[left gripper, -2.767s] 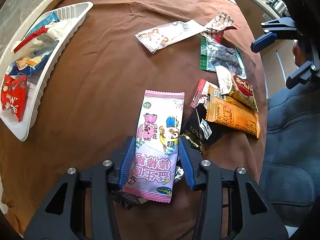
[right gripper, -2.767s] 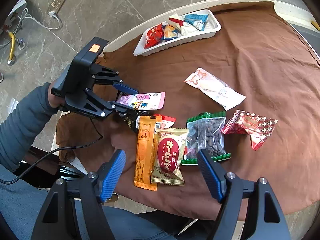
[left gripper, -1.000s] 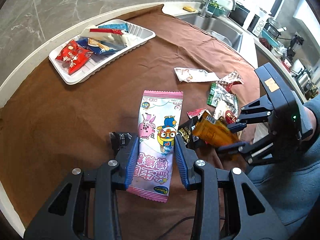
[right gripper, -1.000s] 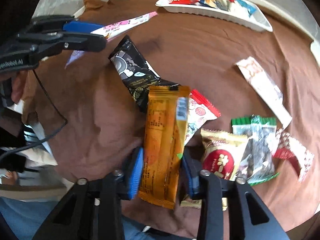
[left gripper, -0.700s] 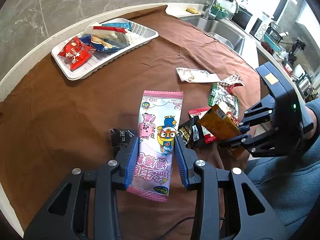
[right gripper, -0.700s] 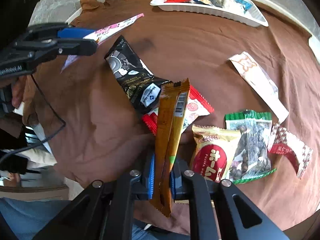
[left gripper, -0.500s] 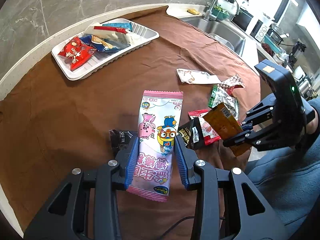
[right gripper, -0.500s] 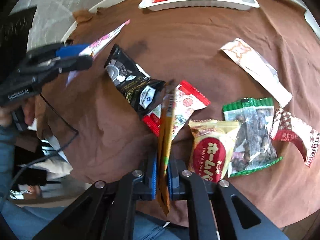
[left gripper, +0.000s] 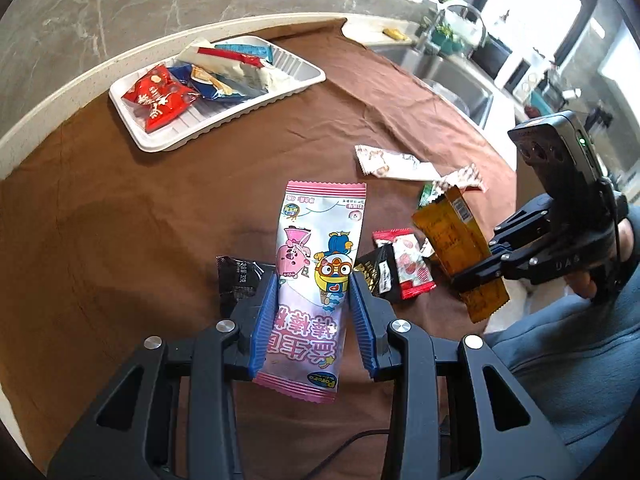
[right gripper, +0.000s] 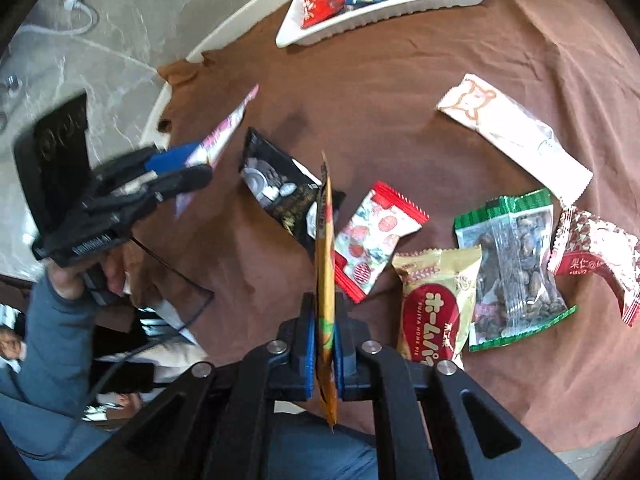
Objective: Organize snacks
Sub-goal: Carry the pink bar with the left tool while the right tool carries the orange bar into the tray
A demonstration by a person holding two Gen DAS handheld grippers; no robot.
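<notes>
My left gripper (left gripper: 314,284) is shut on a pink cartoon snack packet (left gripper: 318,256) and holds it flat above the brown cloth. My right gripper (right gripper: 323,312) is shut on an orange snack bar (right gripper: 325,248), held on edge above the loose snacks; the bar also shows in the left wrist view (left gripper: 456,240). The white tray (left gripper: 248,108) at the far left holds several snacks. In the right wrist view the tray (right gripper: 400,6) is at the top and the left gripper (right gripper: 192,168) is at the left.
Loose on the cloth lie a black packet (right gripper: 280,196), a red-and-white packet (right gripper: 372,240), a beige pie packet (right gripper: 436,304), a green nut bag (right gripper: 516,256), a red-patterned packet (right gripper: 596,248) and a long white packet (right gripper: 512,132). A sink (left gripper: 452,76) sits beyond the cloth.
My right gripper closed on the orange bar, lifted it off the pile and turned it on edge. My left gripper lifted the pink packet and holds it steady.
</notes>
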